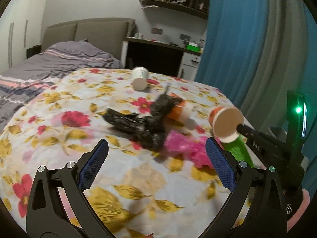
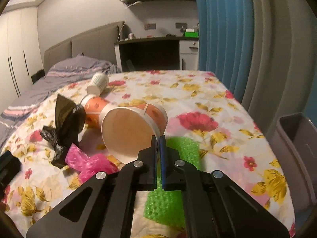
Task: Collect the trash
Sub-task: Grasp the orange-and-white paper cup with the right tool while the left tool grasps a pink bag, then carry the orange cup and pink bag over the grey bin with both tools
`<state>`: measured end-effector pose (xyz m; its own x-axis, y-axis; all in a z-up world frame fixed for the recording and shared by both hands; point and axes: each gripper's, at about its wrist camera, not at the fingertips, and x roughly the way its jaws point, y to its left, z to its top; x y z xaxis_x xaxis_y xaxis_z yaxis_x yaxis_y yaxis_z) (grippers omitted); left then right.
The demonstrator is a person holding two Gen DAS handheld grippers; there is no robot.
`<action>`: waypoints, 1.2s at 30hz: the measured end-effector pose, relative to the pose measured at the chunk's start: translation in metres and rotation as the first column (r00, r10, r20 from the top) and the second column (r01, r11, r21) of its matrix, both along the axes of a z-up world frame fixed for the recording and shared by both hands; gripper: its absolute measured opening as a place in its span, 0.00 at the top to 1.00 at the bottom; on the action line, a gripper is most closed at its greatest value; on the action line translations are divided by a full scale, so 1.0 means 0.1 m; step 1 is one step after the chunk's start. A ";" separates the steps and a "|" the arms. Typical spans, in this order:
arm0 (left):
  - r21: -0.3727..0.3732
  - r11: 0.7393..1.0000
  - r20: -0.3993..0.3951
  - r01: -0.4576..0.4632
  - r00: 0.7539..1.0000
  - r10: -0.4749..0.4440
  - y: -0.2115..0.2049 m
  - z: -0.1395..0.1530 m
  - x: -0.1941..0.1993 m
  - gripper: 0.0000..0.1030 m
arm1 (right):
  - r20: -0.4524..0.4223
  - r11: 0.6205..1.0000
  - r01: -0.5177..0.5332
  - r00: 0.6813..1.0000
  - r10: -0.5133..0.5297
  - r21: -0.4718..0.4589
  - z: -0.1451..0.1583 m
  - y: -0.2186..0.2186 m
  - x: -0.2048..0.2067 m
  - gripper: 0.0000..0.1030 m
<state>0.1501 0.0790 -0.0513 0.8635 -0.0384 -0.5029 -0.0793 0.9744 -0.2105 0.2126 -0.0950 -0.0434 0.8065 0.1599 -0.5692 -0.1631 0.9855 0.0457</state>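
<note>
Trash lies on a floral tablecloth. My right gripper is shut on the rim of an orange paper cup, held above the cloth; the cup also shows in the left wrist view. My left gripper is open and empty, above the cloth in front of a crumpled black bag. A second orange cup, a white cup, pink plastic and a green bubble-wrap piece lie on the cloth.
A grey bin stands off the table's right edge. A bed lies behind on the left, a desk at the back, and a blue curtain on the right.
</note>
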 end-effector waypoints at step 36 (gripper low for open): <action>-0.100 0.975 -0.153 0.197 0.965 -0.211 -0.80 -0.19 0.46 0.64 | 0.136 0.981 0.147 0.977 -0.164 0.131 0.40 -1.24 -0.88 0.96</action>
<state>0.1962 -0.0007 -0.0698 0.7406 -0.2528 -0.6226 0.0798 0.9531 -0.2921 0.1246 -0.2195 -0.0035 0.8994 0.0858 -0.4286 -0.0220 0.9882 0.1516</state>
